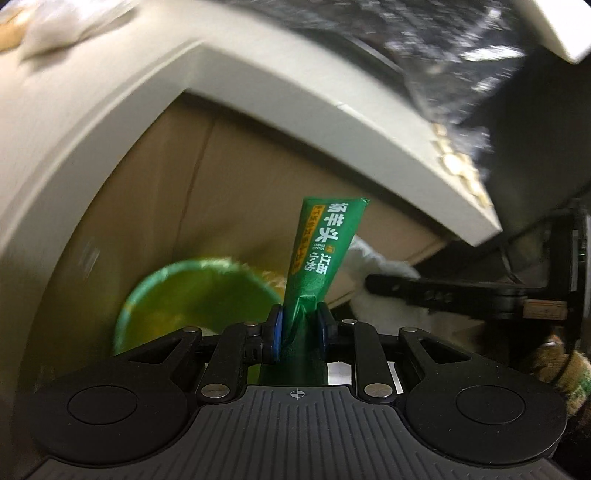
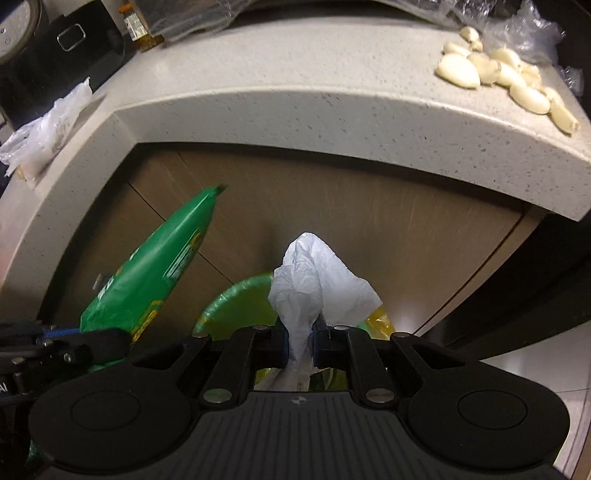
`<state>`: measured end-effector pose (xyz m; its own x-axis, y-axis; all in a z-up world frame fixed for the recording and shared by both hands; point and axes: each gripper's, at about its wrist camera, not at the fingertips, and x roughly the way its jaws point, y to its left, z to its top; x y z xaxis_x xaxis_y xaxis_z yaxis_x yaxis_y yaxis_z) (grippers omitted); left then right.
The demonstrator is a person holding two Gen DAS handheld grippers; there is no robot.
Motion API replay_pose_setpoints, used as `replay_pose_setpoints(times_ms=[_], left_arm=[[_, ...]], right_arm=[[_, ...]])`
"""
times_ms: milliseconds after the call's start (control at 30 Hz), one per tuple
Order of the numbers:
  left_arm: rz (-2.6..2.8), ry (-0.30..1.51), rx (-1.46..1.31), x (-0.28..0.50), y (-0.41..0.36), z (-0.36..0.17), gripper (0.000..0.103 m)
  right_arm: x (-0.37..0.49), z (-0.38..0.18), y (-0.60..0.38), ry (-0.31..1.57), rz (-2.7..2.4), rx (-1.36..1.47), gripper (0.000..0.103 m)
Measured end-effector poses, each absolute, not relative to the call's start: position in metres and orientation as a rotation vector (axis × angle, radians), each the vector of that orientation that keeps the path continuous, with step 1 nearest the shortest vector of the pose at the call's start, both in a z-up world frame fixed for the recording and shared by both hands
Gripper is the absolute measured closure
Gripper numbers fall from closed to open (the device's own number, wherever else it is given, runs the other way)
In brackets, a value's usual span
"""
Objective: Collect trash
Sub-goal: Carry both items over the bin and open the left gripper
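- The left tool (image 1: 297,326) pinches the green wrapper (image 1: 325,243) upright, clear of the desk (image 2: 295,110).
- The right tool (image 2: 300,341) clamps the white tissue (image 2: 314,280), both poised above the green-lined bin (image 2: 236,306) for dropping.

A pale speckled stone countertop (image 2: 295,92) curves across the upper part of the right wrist view. At about two o'clock on it lies a heap of peeled, cream-coloured garlic cloves (image 2: 506,77), touching one another, with crumpled clear plastic film (image 2: 524,29) just beyond them. At eleven o'clock stand a black glossy box-shaped appliance (image 2: 74,48) and a small amber glass bottle (image 2: 138,26). Below the counter's edge, brown wooden cabinet doors (image 2: 369,206) fill the centre.
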<state>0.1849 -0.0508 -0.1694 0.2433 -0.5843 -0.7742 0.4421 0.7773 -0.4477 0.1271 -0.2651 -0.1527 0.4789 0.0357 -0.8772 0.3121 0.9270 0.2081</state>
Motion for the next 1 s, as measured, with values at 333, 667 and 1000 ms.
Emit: replay_pose_setpoints(times_ms=[333, 667, 1000], left_arm=[[-0.334, 1.366, -0.34, 0.187, -0.053, -0.248, 0.08], [-0.017, 1.523, -0.388, 0.175, -0.044, -0.334, 0.08], [0.11, 1.619, -0.571, 0.198, -0.064, -0.446, 0.071]], right_arm=[[0.127, -0.145, -0.294, 1.059, -0.015, 0.272, 0.092], [0.13, -0.202, -0.347, 1.191, -0.01, 0.331, 0.092], [0.145, -0.228, -0.326, 1.266, 0.106, 0.195, 0.092]])
